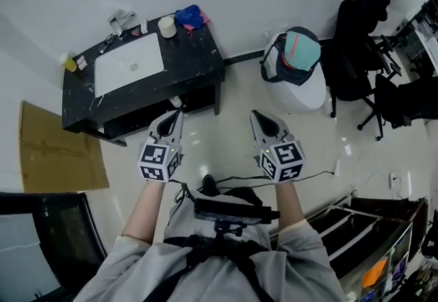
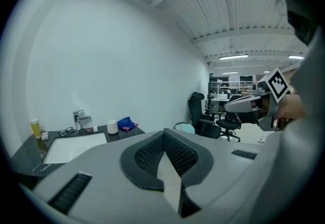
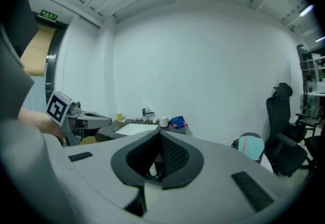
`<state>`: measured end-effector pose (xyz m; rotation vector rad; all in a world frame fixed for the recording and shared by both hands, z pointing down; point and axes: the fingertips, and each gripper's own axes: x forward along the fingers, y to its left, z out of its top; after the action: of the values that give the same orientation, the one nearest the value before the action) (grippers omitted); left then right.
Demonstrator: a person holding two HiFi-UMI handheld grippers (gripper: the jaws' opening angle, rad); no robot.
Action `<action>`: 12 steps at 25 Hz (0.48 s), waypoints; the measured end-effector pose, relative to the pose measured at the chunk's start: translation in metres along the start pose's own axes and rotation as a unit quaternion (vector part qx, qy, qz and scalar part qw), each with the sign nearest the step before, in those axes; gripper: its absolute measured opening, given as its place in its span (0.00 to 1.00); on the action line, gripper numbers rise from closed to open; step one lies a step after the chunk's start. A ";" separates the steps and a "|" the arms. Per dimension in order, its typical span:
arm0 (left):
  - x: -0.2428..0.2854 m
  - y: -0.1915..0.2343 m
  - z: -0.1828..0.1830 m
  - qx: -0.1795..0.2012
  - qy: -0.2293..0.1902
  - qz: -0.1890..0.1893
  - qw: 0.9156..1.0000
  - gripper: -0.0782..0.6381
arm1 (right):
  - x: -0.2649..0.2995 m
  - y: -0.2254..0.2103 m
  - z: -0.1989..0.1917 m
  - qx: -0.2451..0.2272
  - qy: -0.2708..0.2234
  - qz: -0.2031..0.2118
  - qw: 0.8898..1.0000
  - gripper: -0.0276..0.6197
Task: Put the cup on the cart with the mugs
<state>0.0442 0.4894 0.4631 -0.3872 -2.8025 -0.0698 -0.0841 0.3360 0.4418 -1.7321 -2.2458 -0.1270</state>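
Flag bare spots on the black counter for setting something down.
Widest bare patch: right end of the counter, between the sink basin and the right edge, in front of the cup and blue cloth. A narrow strip runs along the basin's front. Crowded: back edge around the faucet, left corner by the yellow bottle.

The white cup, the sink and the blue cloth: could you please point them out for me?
white cup (image 1: 166, 25), head view, its top.
sink (image 1: 130, 66), head view, bare basin.
blue cloth (image 1: 191, 17), head view, its middle.
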 end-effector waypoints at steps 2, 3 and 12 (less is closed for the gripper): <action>-0.005 0.023 -0.002 0.000 0.000 0.018 1.000 0.11 | 0.026 0.015 0.005 -0.004 0.003 0.021 1.000 0.05; -0.008 0.034 -0.003 -0.002 0.001 0.028 1.000 0.11 | 0.039 0.023 0.007 -0.005 0.005 0.032 0.999 0.05; -0.025 0.102 -0.011 -0.040 0.011 0.120 0.992 0.11 | 0.119 0.050 0.027 -0.029 0.028 0.112 0.993 0.05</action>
<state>0.0984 0.5797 0.4665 -0.7342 -2.7159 -0.1314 -0.0683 0.4666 0.4453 -1.9706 -2.0121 -0.1899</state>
